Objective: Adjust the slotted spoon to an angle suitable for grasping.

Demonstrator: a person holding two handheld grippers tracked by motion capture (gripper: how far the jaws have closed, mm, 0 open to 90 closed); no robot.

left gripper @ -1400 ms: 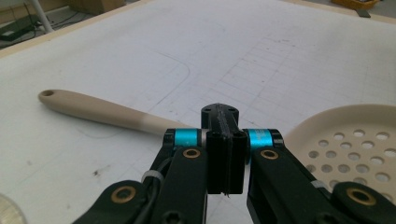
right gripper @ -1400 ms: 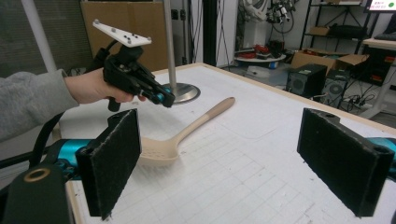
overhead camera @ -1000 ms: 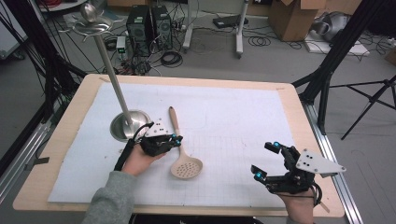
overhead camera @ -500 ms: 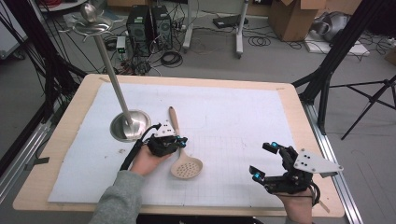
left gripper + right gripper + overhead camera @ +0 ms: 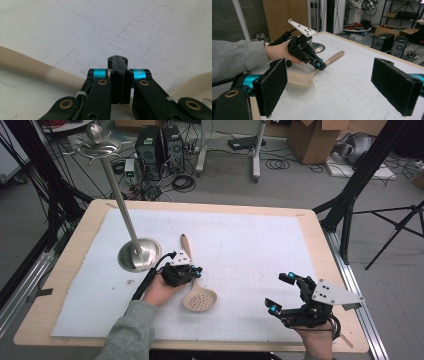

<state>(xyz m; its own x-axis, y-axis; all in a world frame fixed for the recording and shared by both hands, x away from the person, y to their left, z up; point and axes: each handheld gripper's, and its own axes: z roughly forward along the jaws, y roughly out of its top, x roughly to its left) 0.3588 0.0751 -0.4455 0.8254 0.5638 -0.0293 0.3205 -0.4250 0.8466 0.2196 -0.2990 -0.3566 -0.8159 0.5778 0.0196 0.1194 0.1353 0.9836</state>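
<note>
A beige slotted spoon lies on the white mat, bowl toward me and handle pointing away. My left gripper is tilted down over the spoon's neck with its jaws pressed together and nothing between the pads. In the left gripper view the shut left gripper sits just above the spoon's handle. The right gripper view shows the left gripper with its tip at the neck of the spoon; I cannot tell whether they touch. My right gripper stands open and empty near the front right, with its wide-apart pads facing the left hand.
A metal stand with a round base and a tall pole topped by a dish rises just left of the spoon's handle. The white gridded mat covers the wooden table. Computers, cables and boxes sit on the floor beyond.
My left gripper has shifted a little to the right, over the spoon's neck. The spoon and the right gripper have stayed where they were.
</note>
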